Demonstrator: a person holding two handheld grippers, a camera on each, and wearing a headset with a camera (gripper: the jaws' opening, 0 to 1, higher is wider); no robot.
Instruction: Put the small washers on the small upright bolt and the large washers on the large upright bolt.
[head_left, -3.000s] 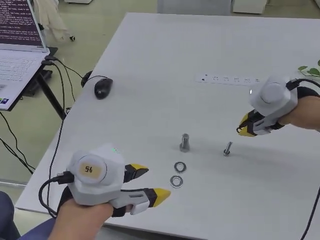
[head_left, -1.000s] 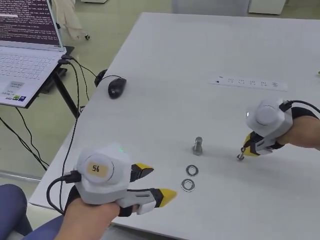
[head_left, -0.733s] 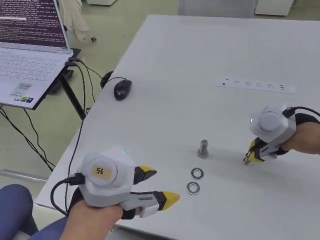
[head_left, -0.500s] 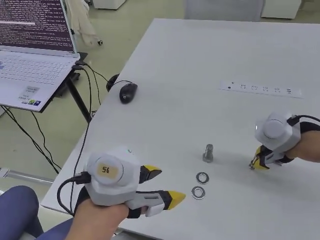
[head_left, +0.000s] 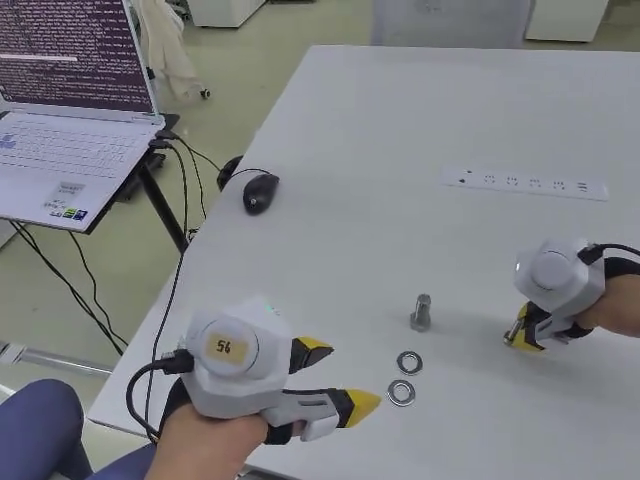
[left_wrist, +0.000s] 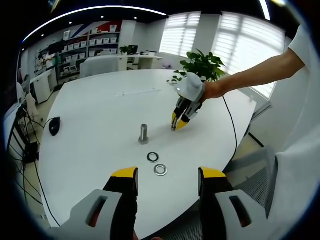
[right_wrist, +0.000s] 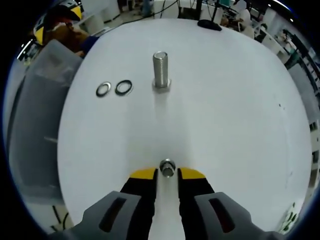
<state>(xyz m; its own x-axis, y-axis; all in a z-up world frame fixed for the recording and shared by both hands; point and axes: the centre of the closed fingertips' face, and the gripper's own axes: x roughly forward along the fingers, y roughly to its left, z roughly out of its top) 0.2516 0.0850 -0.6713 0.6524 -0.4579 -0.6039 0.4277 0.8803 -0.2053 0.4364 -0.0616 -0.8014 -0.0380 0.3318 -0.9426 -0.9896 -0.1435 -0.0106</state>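
In the head view my left gripper (head_left: 337, 377) hovers at the near edge of the worktop (head_left: 400, 120), this side of the large bolt (head_left: 421, 312). Its jaws are spread wide and hold nothing, ready, I judge, for a washer. The nearer washer (head_left: 408, 361) and the farther washer (head_left: 401, 392) lie flat between that bolt and my left jaws. My right gripper (head_left: 520, 338) is down at the worktop, to the right of the large bolt. The disc on my left gripper reads "56". The laptop (head_left: 70, 130), far left of the bolt, shows lines of text too small to read.

In the left gripper view my jaws gape empty, aimed at the washers lying just in front of the large bolt (left_wrist: 144, 134).

In the right gripper view my jaws are drawn in close on the small bolt (right_wrist: 167, 167) and appear to pinch it, probably to steady it upright. The large bolt (right_wrist: 160, 69) stands well beyond, with both washers to its left.
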